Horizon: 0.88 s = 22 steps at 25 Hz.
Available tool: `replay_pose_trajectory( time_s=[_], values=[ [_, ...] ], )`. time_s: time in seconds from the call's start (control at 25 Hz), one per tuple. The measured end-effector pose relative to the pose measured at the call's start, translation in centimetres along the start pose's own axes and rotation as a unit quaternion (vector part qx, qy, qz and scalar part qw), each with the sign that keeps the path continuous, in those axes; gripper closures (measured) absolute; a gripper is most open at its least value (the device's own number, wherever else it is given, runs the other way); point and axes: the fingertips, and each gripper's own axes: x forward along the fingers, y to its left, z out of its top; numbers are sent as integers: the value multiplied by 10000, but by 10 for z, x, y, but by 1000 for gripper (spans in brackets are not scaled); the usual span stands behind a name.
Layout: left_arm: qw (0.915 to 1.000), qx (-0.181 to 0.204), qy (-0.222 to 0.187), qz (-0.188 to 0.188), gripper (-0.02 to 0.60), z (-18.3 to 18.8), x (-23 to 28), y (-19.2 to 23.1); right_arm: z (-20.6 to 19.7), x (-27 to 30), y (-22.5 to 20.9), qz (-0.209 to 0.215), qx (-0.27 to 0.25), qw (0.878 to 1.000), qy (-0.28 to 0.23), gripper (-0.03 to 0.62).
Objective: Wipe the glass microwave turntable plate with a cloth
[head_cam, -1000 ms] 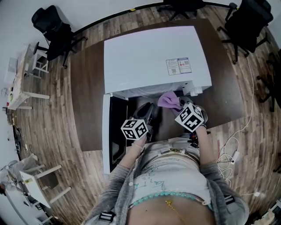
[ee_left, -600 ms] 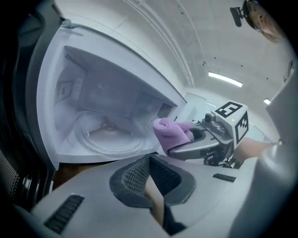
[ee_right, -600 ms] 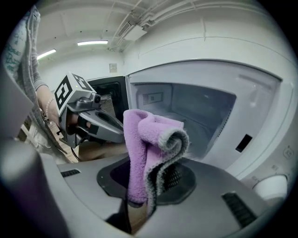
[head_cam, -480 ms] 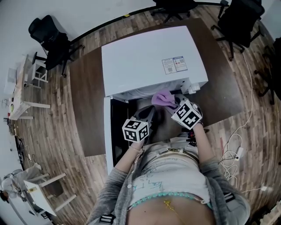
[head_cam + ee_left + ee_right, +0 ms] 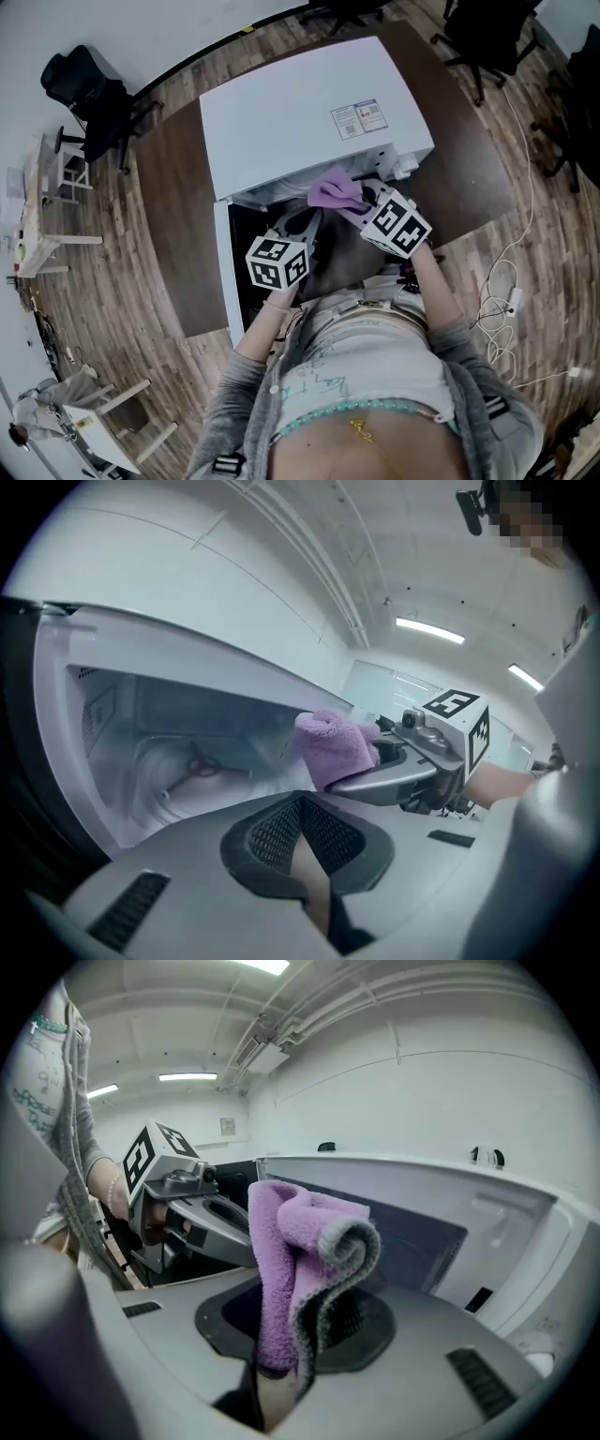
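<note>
The white microwave [image 5: 300,112] stands on a brown table with its door [image 5: 223,272] swung open to the left. Inside the cavity [image 5: 141,752] I see a pale round floor with a hub [image 5: 195,767]; I cannot make out a glass plate for certain. My right gripper [image 5: 305,1321] is shut on a folded purple cloth [image 5: 300,1241], held up in front of the opening. That cloth [image 5: 333,192] sits at the cavity's upper edge in the head view. My left gripper [image 5: 302,803] is shut with nothing between its pads, just left of the right gripper [image 5: 380,761].
The dark open door juts toward me on the left. Black office chairs [image 5: 89,103] stand behind the table [image 5: 173,197]. White cables [image 5: 502,281] trail over the wooden floor at the right, and a white desk [image 5: 42,206] stands at the far left.
Both grippers have lifted in front of the open microwave. The purple cloth has gone up with the right gripper and now sits higher at the opening.
</note>
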Motion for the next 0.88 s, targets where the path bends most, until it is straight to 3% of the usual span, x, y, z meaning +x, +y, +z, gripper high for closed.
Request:
replay_pose_trajectory(
  time_s=[0.2,0.56,0.88],
  values=[
    [9990,380,-48,-219,571,23,1,-9,18,-14,-3,-109,252,9991,-333,485],
    [9967,569,-426,-386,571,61,-4,-11,42,-33,-9,-295,719,9932,-867,485],
    [9937,737,-730,-422,571,79,-12,-10,62,-46,-9,-591,732,9885,-1184,485]
  ],
)
